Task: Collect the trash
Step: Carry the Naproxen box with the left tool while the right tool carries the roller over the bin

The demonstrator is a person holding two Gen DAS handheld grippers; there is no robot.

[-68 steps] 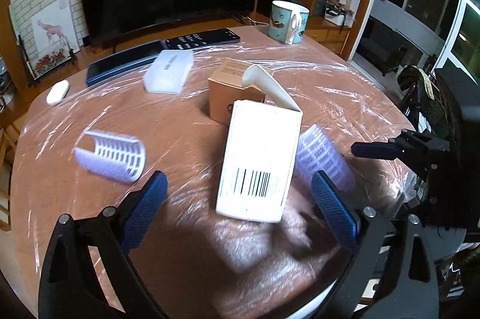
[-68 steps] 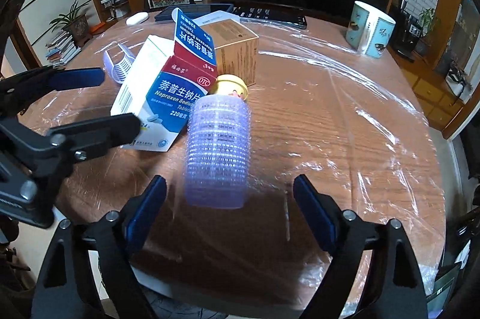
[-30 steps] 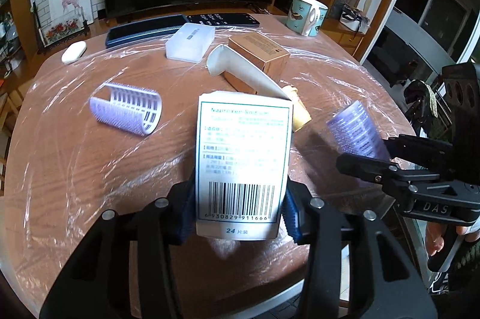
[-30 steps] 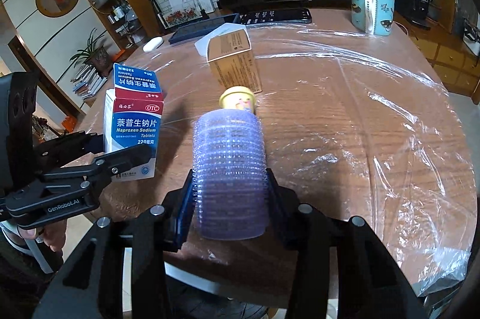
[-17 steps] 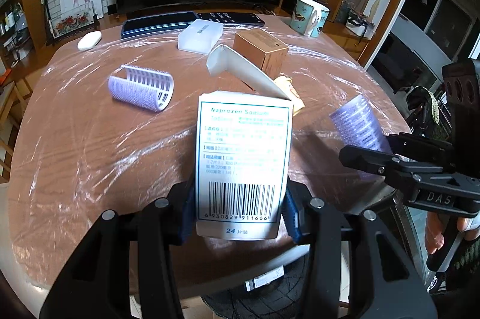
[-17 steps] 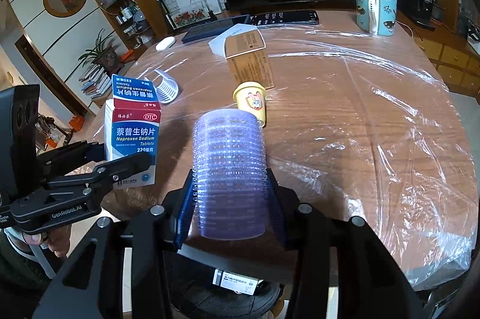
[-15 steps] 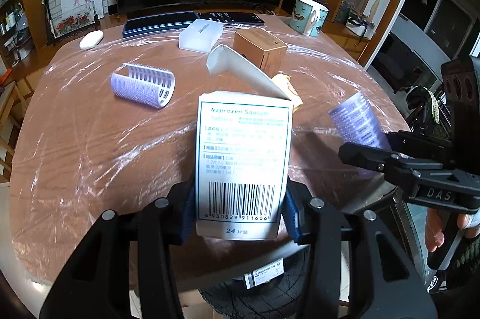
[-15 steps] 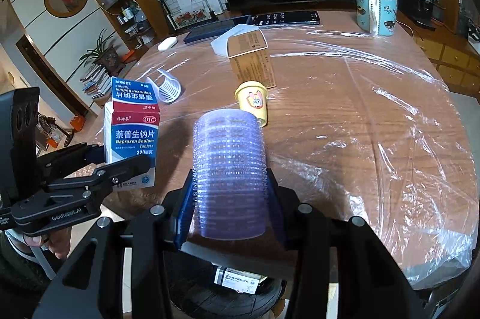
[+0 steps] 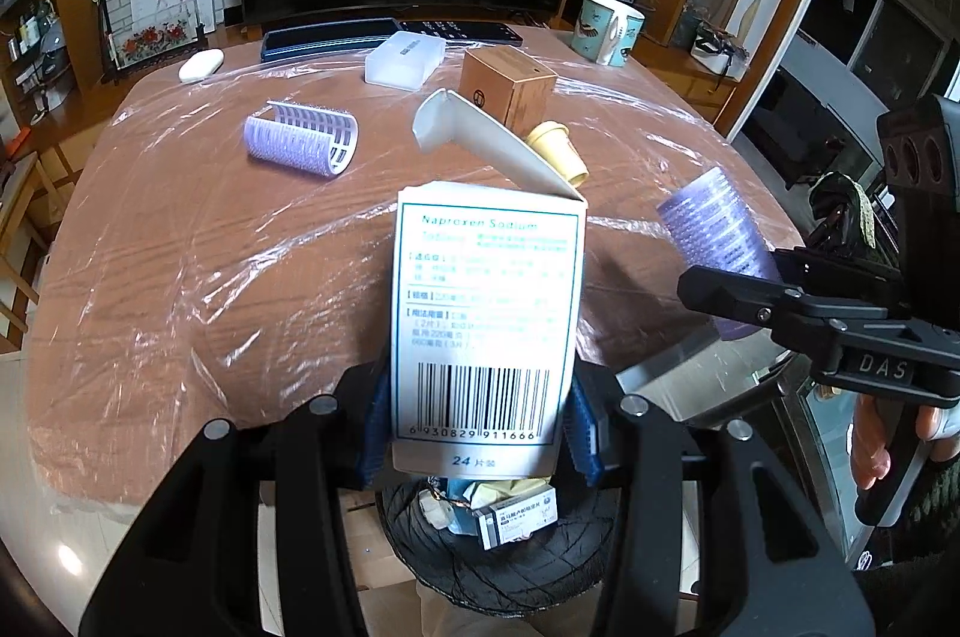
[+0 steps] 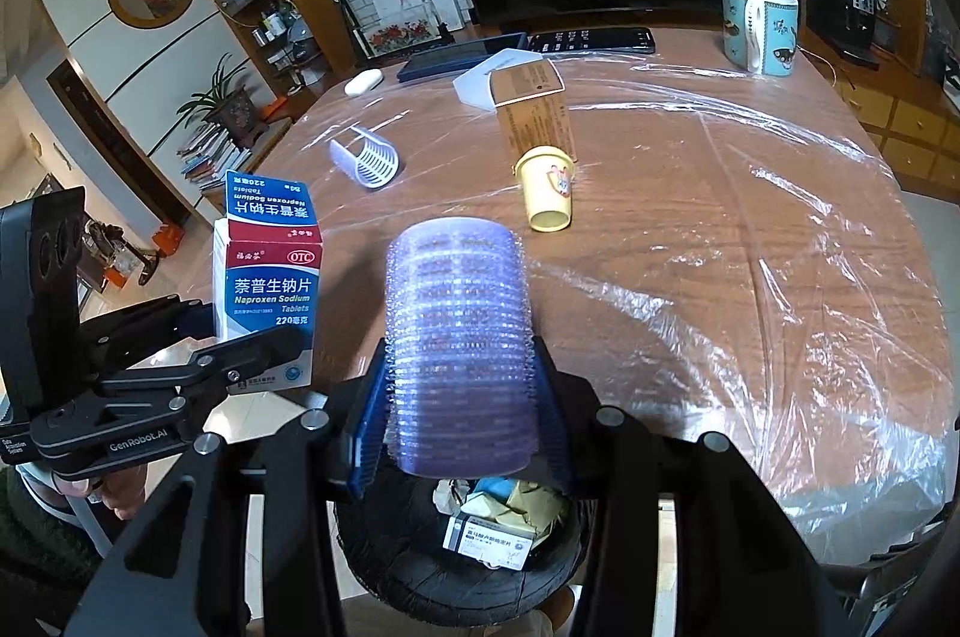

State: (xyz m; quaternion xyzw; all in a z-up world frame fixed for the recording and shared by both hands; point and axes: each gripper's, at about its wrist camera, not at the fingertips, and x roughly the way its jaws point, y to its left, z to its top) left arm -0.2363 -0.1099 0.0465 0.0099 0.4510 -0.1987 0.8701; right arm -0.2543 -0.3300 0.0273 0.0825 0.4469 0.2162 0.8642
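I have the medicine box (image 9: pixel 486 319) clamped by its lower end in my left gripper (image 9: pixel 480 427), its long axis running straight out along the fingers and its top flap hanging open, and the purple hair roller (image 10: pixel 459 349) pinched the same way in my right gripper (image 10: pixel 459 415). Both pieces of trash sit past the near edge of the table (image 10: pixel 720 229), and the bin (image 10: pixel 420 571) lies directly below them, showing under each gripper between its arms. The drop turns on that: the bin's mouth is beneath both loads, so I judge that simply letting go should land them inside, with the right gripper looking the more centred over it. Farther from the bin, out on the table, lie a yellow cup (image 10: pixel 545 188) on its side, a split lavender roller (image 9: pixel 302 138) and a brown carton (image 9: pixel 507 88). Only part of the bin shows; its rim is largely hidden by my own arms, so clearance at its sides is unclear.
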